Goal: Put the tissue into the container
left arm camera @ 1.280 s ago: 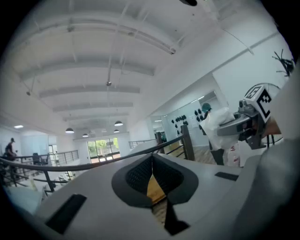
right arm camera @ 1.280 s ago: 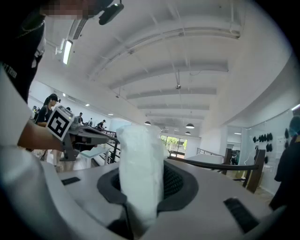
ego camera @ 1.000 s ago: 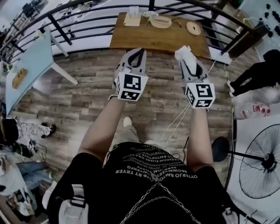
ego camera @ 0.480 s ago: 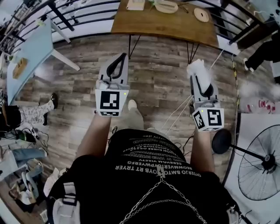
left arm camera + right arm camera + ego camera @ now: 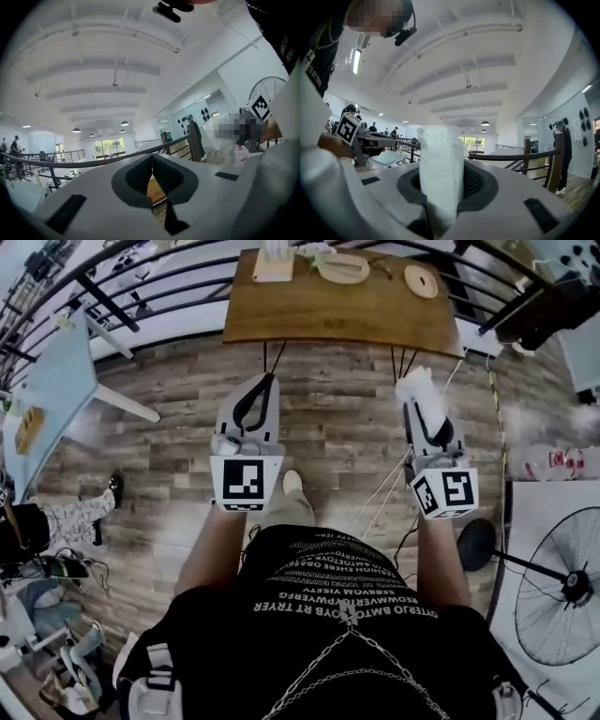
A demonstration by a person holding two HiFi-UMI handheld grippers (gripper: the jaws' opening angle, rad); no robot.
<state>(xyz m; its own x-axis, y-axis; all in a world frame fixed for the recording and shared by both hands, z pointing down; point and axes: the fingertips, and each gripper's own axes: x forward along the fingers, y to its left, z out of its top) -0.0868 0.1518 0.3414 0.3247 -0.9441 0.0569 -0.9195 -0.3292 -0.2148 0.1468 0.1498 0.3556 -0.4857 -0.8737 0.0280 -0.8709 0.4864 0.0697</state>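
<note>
Seen from above, the left gripper (image 5: 267, 382) and right gripper (image 5: 424, 407) are both held out over the plank floor (image 5: 169, 456), short of the near edge of the wooden surface (image 5: 337, 315). Along that surface's far edge sit a box (image 5: 275, 265) at the left corner, an oval dish (image 5: 343, 266) beside it and a round disc (image 5: 422, 280) further right. Which of these is the container I cannot tell. A railing (image 5: 141, 292) runs behind, and a fan (image 5: 562, 589) stands at the far right.

The head view leaves the left gripper's jaws hard to judge, but its own view settles it. The black pads (image 5: 136, 176) meet at their tips with nothing between them, and a sliver of brown wood shows through the gap lower down. That view also catches the right gripper's marker cube (image 5: 260, 107) off to the side.

In the head view the tissue (image 5: 415, 385) is only a white tuft at the right gripper's tip. The right gripper view shows it close up as a soft, crumpled white wad. It stands upright, pinched between the pads and reaching well past them. The right gripper is closed on the tissue, in the air and well apart from everything on the surface.
</note>
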